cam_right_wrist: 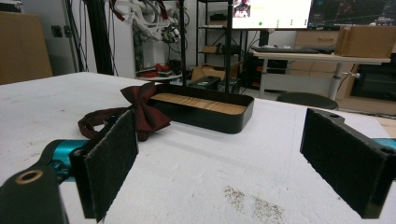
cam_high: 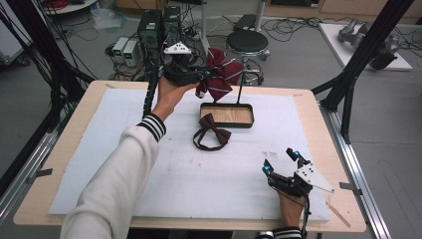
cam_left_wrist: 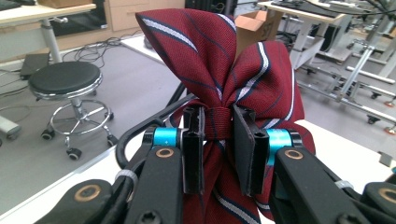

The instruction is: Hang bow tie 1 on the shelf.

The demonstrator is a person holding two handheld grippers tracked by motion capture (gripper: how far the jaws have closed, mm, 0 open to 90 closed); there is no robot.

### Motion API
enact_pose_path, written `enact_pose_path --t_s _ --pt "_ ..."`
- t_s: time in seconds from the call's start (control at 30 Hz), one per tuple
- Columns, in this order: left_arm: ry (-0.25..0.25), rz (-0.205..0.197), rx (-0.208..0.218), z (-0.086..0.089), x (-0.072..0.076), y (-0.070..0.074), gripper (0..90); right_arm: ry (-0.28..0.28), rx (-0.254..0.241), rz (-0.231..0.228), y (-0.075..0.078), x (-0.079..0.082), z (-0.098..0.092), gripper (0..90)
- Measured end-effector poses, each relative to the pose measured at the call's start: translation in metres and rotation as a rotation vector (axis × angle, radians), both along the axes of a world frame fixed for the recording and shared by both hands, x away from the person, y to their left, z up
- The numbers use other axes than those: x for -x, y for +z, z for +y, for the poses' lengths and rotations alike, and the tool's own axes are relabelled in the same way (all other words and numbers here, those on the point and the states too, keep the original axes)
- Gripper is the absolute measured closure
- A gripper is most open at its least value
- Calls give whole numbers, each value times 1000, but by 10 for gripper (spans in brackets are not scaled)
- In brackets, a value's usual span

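Observation:
A dark red striped bow tie (cam_high: 219,74) is held in the air above the table's far edge, behind the tray. My left gripper (cam_high: 201,75) is shut on its centre knot; in the left gripper view the two pads (cam_left_wrist: 192,149) squeeze the knot of the striped bow tie (cam_left_wrist: 219,122). A plain maroon bow tie (cam_high: 212,130) with its strap lies on the white mat just in front of the black tray (cam_high: 227,123). My right gripper (cam_high: 281,160) rests at the near right of the mat, open, with nothing between its pads (cam_right_wrist: 111,163); the maroon bow tie (cam_right_wrist: 140,109) lies beyond it.
The black tray (cam_right_wrist: 233,122) has a wooden floor and a thin upright black rod (cam_high: 240,85) at its back. A white mat (cam_high: 109,164) covers the wooden table. A black stool (cam_high: 247,42) and computer cases (cam_high: 151,27) stand behind the table.

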State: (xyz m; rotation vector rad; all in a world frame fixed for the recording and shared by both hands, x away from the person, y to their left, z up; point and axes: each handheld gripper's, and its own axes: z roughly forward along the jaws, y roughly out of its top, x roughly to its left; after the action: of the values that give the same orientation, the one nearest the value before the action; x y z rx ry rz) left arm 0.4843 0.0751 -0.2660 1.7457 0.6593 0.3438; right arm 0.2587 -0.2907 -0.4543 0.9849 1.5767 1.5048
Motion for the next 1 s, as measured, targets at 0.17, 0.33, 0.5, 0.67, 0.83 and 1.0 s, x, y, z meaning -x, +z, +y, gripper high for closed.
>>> enact_pose_path --t_s 0.17,0.33,0.5,0.67,0.83,1.0 --pt "30 8 12 6 -6 -3 745 0 0 0 0 0 0 106" --pt "51 0 9 13 -7 -3 745 -2 0 5 0 0 0 106" --pt "77 -2 9 22 -7 -5 745 0 6 -4 0 0 0 106" --pt "108 0 6 31 -7 -9 745 0 8 -7 0 0 0 106" --pt "129 7 3 41 -5 -16 745 -1 10 -7 0 0 0 106" --pt "155 21 5 50 -1 -23 744 -3 11 -5 0 -1 0 106"
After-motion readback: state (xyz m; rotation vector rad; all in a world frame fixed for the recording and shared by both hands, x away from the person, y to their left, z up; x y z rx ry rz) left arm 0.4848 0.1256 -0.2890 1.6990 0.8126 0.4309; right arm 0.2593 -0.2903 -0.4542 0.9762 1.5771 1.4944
